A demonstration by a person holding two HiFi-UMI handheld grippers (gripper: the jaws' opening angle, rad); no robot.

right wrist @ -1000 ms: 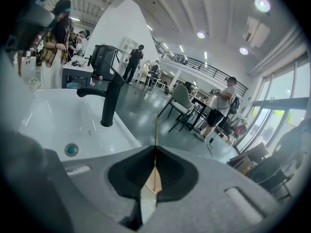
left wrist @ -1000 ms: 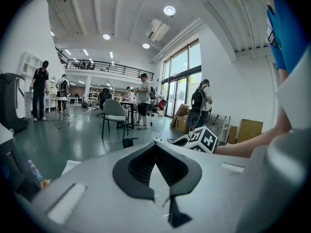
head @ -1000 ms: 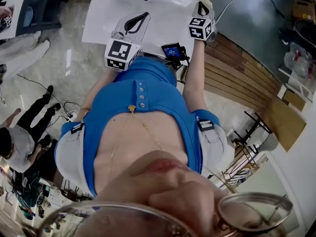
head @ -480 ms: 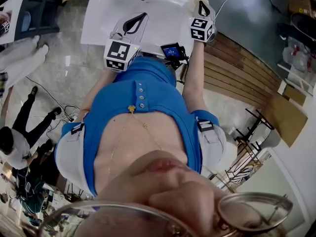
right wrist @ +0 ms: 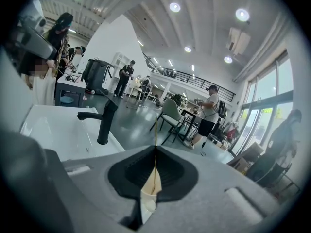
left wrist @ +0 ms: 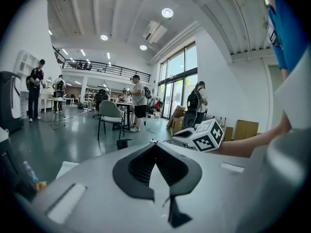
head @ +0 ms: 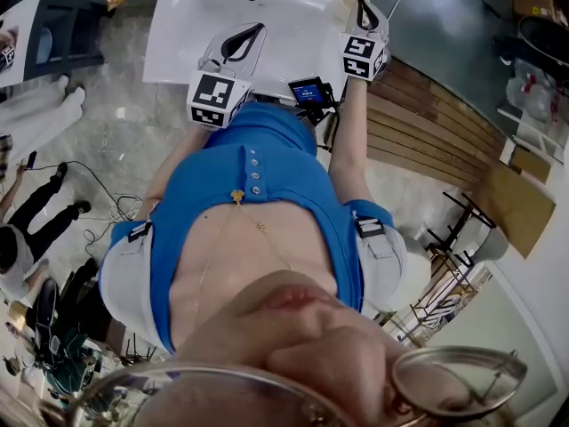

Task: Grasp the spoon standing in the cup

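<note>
Now we work both grippers over the white sink [head: 178,34], near its black faucet [right wrist: 104,120]. Our right gripper [right wrist: 155,148] has its jaws pressed together on the thin handle of the spoon [right wrist: 155,127], which stands upright and rises past the jaw tips. The cream cup [right wrist: 151,191] shows just beneath them, through the gap behind the tips. Our left gripper [left wrist: 155,143], off to the side, is closed tip to tip with nothing between its jaws.
</note>
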